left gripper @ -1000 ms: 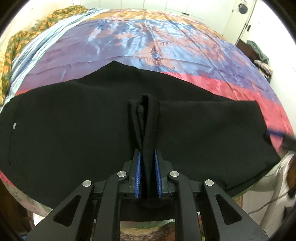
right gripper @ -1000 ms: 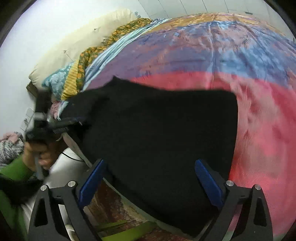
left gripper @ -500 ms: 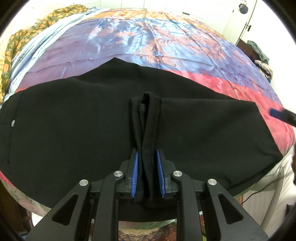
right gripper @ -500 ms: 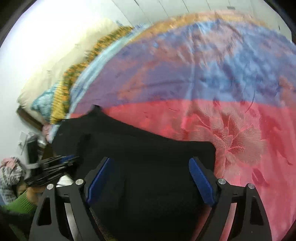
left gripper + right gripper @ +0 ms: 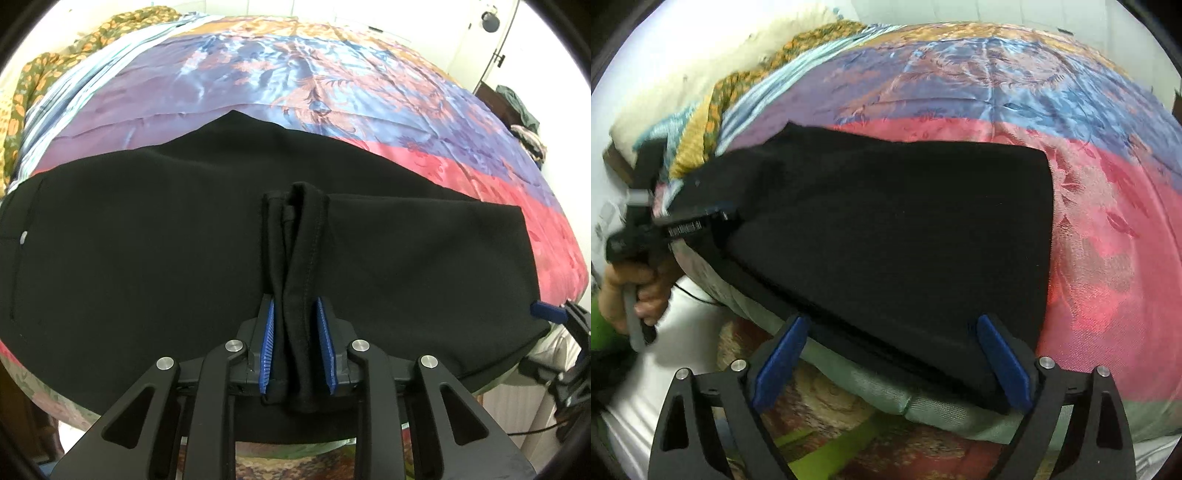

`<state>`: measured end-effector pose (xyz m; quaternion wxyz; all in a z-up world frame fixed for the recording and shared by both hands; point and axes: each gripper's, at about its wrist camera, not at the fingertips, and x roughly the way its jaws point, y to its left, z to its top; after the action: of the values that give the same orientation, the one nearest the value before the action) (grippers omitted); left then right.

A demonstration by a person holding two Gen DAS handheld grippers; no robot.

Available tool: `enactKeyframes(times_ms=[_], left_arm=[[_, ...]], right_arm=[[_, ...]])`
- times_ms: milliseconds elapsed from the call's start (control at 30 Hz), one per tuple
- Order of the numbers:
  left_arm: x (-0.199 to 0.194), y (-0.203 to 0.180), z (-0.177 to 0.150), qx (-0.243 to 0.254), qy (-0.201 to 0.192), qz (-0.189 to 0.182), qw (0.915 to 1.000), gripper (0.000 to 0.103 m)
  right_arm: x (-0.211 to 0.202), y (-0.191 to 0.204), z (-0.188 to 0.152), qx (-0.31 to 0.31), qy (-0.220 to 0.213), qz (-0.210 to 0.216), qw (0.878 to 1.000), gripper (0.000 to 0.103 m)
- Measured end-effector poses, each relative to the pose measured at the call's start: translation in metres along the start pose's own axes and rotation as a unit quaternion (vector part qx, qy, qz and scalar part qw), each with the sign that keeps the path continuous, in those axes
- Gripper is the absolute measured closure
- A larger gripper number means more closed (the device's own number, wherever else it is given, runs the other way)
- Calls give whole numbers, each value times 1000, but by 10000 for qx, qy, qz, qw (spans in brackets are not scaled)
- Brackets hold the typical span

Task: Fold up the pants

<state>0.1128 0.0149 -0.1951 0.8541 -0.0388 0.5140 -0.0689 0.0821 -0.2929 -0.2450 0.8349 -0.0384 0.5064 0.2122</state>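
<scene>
Black pants [image 5: 147, 240] lie flat across a satin bedspread [image 5: 295, 74], near the bed's front edge. My left gripper [image 5: 295, 301] has an upright bunched fold of the pants between its blue pads; the jaws are opening and the pads stand just off the cloth. In the right wrist view the pants [image 5: 886, 221] end in a straight hem at the right. My right gripper [image 5: 892, 320] hovers over their near edge, jaws wide and opening, gripping nothing. One blue pad of the right gripper [image 5: 546, 312] shows by the hem. A hand [image 5: 639, 291] holds the left gripper [image 5: 683, 225].
Pillows and patterned bedding [image 5: 713, 107] pile up at the head of the bed. A dark cabinet with clothes [image 5: 524, 122] stands by a door at the far right. Below the mattress edge lie a patterned rug [image 5: 831, 406] and a cable.
The left pads have spread a little around the fold while that hand stayed put. The right gripper swung up over the bedspread, then came back down to the pants' near edge.
</scene>
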Motion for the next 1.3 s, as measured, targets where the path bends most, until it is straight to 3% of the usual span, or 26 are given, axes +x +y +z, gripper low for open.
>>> enactKeyframes(times_ms=[433,1100,1233,1300], left_arm=[[0,0,0,35,10,32,10000,79],[1,-1,-1,44,28,50,10000,78],[2,-1,-1,69,47,64,9999,78],[3,-1,-1,68,51,57,9999,78]], right_arm=[[4,9,-1,-273,63,-345,9990,6],[1,10,0,-268,45,-361,9990,6],[-14,6,2,-45,-204,-223,9995,6],[-32,1,4,195,-574,-89,9981,6]])
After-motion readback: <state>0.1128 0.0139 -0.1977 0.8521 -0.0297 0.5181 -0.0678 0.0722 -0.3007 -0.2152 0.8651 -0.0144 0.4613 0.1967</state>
